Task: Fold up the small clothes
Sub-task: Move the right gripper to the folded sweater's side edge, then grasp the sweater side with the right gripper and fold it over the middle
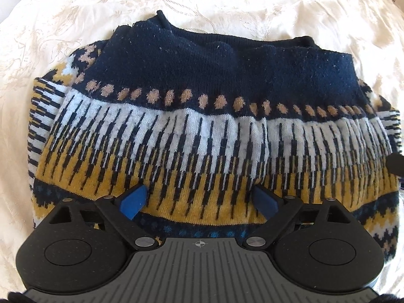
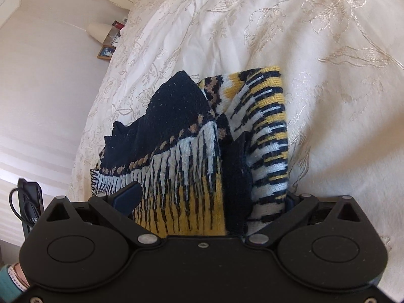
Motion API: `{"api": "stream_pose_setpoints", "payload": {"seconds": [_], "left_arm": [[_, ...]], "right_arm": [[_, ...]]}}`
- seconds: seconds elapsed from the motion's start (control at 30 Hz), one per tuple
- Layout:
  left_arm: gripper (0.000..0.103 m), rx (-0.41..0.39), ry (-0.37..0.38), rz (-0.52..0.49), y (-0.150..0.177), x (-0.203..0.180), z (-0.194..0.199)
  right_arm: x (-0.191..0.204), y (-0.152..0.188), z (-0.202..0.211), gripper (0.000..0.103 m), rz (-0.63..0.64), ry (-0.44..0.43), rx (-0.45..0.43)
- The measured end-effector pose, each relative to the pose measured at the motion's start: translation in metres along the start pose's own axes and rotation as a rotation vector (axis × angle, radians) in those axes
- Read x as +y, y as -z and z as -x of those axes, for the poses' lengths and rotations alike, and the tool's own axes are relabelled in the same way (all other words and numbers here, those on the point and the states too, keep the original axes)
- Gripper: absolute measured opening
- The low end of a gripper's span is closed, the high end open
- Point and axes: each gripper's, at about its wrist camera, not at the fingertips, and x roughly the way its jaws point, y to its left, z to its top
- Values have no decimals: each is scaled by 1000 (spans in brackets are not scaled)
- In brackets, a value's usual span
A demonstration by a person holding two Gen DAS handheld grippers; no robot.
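Folded sweater [image 1: 202, 131] lay w/ long axis across the frame, navy band toward the top, on a cream bedspread [image 1: 227, 5]. Left gripper [image 1: 199, 199] spread wide over it. Right gripper [image 2: 209, 197] spread, sweater edge between fingers. Lamp [image 2: 99, 30] upper left.

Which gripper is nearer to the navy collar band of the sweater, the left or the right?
Hard to separate, but probably the left. The left gripper hovers open above the yellow band, facing the navy collar band. The right gripper sits open around the sweater's folded side edge.
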Motion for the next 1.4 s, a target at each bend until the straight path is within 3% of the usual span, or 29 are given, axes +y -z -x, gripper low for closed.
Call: {"api": "stream_pose_setpoints", "payload": {"seconds": [0.13,0.3,0.37,0.43,0.5,0.67,0.77,1.07,1.4], "left_arm": [[79,-60,21,-11,-7,-1,17],[78,-78,4,12,-27,-1,8],[79,-64,-3,18,-34,-1,-3],[80,-60,-15,17,-40,-3,-13],[83,-68,-30,5,-42,-5,-16],[81,-80,-23,-3,-40,-7,-12],[73,-95,6,2,-34,-2,9],[73,-131,5,38,13,54,74],[73,-98,33,95,56,118,87]], "right_arm": [[5,8,1,103,79,3,-19],[3,5,7,102,38,-24,-21],[3,5,9,92,17,-28,-27],[4,7,12,70,13,-16,-31],[5,8,12,57,10,-5,-21],[21,11,1,40,53,57,35],[33,10,1,37,57,107,23],[84,10,17,36,90,233,-24],[180,5,2,35,186,211,-51]]}}
